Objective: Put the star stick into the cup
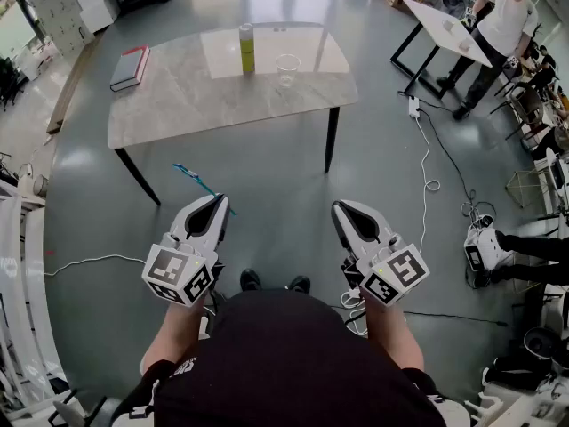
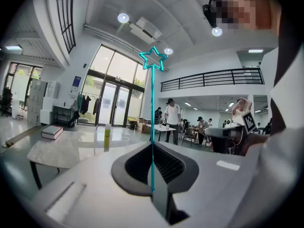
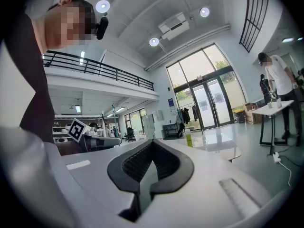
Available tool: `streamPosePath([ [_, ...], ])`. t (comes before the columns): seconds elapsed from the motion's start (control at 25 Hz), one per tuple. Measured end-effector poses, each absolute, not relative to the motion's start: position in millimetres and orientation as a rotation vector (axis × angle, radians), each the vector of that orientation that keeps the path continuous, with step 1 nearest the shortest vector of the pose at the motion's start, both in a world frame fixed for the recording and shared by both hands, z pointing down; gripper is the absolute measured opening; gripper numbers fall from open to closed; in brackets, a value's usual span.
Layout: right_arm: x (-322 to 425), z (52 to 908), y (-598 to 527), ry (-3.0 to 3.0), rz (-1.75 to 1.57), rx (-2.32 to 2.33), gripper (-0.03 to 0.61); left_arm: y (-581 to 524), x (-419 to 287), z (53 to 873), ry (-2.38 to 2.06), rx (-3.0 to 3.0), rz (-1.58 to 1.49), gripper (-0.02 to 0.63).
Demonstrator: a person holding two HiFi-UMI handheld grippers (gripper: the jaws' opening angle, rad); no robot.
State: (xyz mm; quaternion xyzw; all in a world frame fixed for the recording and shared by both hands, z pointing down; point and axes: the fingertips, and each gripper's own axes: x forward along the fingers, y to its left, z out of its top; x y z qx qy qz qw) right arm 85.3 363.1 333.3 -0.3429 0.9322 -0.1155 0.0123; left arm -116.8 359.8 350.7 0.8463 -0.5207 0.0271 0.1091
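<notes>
No legible words or numbers anywhere. On left gripper [image 1: 216, 206] and right gripper [image 1: 343, 208], each marker cube [image 1: 180, 274] shows black-and-white square patterns, no letters. By the glass doors, blue sign [image 2: 77, 83]: too small to read.

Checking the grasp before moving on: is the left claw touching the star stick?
Touching. The left gripper view shows the left claw with its jaws shut on the lower end of the star stick, whose star stands above them.
</notes>
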Motion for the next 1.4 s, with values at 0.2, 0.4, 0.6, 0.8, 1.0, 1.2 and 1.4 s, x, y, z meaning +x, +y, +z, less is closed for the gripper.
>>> streamPosePath([
  [0.2,82.6,334.7,362.3,2.911,-0.363,-1.062,0.012,359.7,-119.3,352.0,-1.531,2.480,0.082,0.008],
  [0.4,80.9,338.7,359.5,2.903,-0.373,-1.084,0.012,361.0,-123.9,351.5,-1.535,2.476,0.073,0.008],
  [0.6,52.1,341.3,346.4,2.886,-0.403,-1.090,0.014,365.1,-154.7,347.5,-1.552,2.478,0.073,0.008],
  [0.8,8.3,339.3,356.5,2.864,-0.460,-0.956,0.015,383.7,-194.4,353.5,-1.568,2.499,0.115,0.008],
  [1.0,-15.0,355.0,358.6,2.839,-0.524,-0.967,0.017,385.0,-229.8,377.8,-1.570,2.437,0.101,0.008],
  [1.2,-23.1,361.8,342.5,2.852,-0.558,-0.973,0.018,369.7,-235.8,388.9,-1.551,2.422,0.088,0.008],
  [1.4,-31.4,364.7,319.2,2.865,-0.565,-0.959,0.020,341.2,-236.0,391.9,-1.538,2.425,0.097,0.008],
])
